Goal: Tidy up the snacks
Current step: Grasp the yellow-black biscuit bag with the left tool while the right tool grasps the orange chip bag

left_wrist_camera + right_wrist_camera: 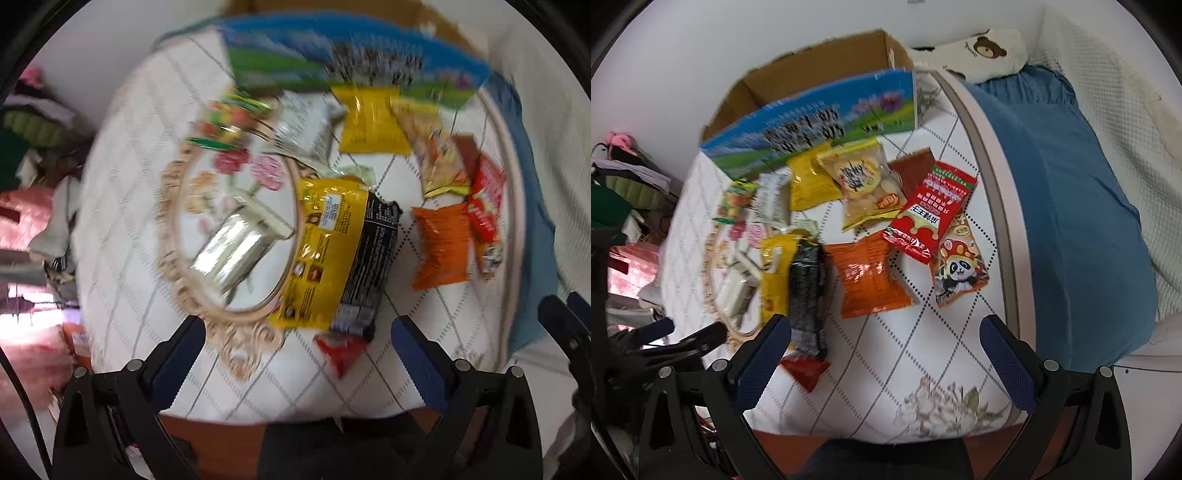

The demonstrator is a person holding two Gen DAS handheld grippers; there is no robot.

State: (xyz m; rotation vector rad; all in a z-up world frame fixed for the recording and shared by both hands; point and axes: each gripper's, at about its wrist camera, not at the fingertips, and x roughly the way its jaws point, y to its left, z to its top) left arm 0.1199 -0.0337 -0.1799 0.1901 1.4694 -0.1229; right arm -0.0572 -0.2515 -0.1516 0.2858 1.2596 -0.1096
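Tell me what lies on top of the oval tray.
On the oval tray lies a silvery packet. A yellow and black bag overlaps its right rim. Whatever sits under that bag's covered part cannot be seen.

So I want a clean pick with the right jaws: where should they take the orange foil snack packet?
Probably by the near crimped bottom edge of the orange foil snack packet, coming from the near side. It lies flat on the white quilted tabletop, its puffed middle too wide, and the open right gripper already faces that free edge.
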